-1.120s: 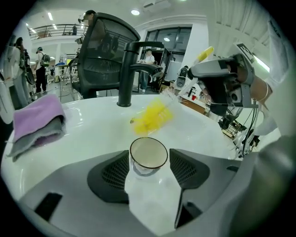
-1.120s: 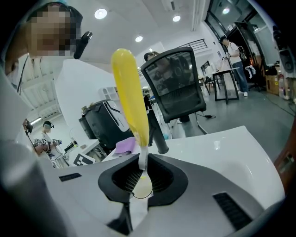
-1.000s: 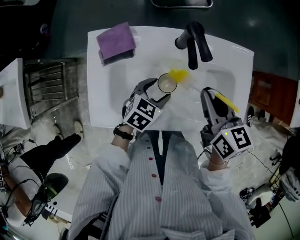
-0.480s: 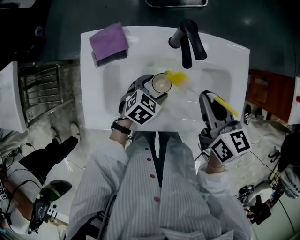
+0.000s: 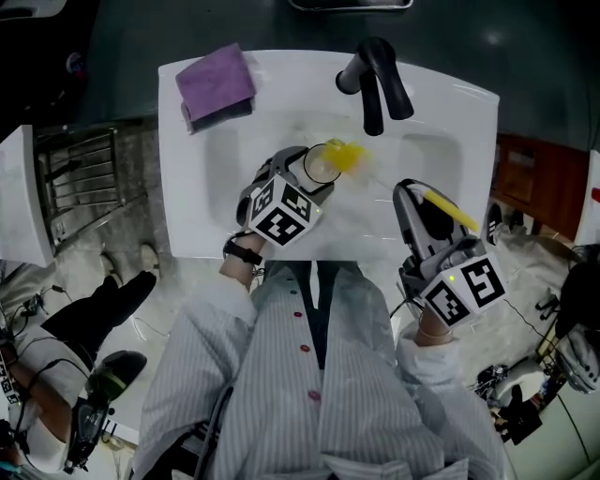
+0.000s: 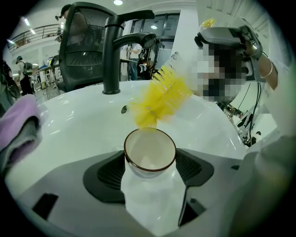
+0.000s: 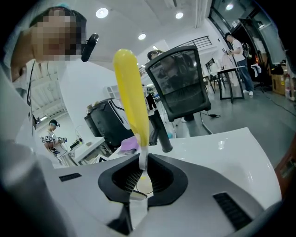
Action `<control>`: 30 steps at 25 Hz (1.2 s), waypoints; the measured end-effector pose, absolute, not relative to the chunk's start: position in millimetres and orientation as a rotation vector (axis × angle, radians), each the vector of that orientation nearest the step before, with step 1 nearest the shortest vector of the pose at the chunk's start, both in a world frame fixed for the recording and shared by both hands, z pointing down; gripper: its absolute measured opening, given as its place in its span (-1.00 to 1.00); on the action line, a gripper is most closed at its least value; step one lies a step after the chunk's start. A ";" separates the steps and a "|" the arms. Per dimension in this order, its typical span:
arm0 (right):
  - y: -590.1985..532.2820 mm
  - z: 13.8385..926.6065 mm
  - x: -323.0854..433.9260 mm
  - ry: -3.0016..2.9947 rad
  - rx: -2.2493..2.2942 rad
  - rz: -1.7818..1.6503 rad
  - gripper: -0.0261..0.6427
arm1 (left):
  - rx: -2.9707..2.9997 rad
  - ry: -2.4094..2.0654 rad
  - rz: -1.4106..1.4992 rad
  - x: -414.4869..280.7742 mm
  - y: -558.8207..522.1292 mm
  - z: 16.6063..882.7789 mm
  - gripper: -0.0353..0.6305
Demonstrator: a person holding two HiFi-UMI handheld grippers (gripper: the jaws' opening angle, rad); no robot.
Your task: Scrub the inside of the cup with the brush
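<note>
Left gripper (image 6: 150, 165) has just been opening its jaws; they stand wide either side of the cup (image 6: 150, 152), yellow brush (image 6: 162, 98) bristles at its far rim. Right gripper (image 7: 141, 179), in its own view alone, clamps the brush's thin stem. Head view: both grippers slant down over the white sink (image 5: 459, 141).

Head view: dim surroundings, white sink (image 5: 197, 187) bright with soft glare. Gripper views: heavy fisheye, black vignetted corners, ceiling lights (image 7: 102, 12) overhead. Yellow brush (image 6: 159, 99) bristles blurred, near foreground out of focus.
</note>
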State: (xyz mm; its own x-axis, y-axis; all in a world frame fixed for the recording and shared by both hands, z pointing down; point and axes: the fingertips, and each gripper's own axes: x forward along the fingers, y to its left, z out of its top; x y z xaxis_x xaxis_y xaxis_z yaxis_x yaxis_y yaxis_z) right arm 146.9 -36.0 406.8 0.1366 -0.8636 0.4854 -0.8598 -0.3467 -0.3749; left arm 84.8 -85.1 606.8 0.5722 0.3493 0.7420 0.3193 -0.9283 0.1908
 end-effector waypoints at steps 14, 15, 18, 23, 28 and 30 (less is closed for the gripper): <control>-87.8 445.6 110.1 2.171 -2.274 -1.191 -0.75 | 2.758 0.611 1.296 84.3 -86.5 604.3 0.16; -91.1 449.9 109.8 2.179 -2.283 -1.194 -0.75 | 2.759 0.615 1.293 84.3 -86.5 604.1 0.16; -103.4 463.4 108.9 2.215 -2.326 -1.191 -0.75 | 2.762 0.626 1.287 83.6 -87.0 603.7 0.16; -117.8 480.3 110.5 2.236 -2.406 -1.142 -0.76 | 2.767 0.640 1.278 83.6 -85.1 601.5 0.16; -112.5 488.7 123.6 2.221 -2.495 -1.095 -0.75 | 2.776 0.619 1.256 84.2 -84.6 601.3 0.15; -105.9 491.0 125.4 2.221 -2.501 -1.108 -0.75 | 2.775 0.620 1.257 83.8 -85.3 602.4 0.15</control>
State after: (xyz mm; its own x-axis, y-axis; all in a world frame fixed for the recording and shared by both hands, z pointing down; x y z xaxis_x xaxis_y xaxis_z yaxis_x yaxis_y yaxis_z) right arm 125.4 -105.9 491.0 0.0433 -0.7456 0.6649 -0.9797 -0.1620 -0.1178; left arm 83.8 -85.3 602.4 0.5937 0.3691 0.7151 0.3424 -0.9200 0.1906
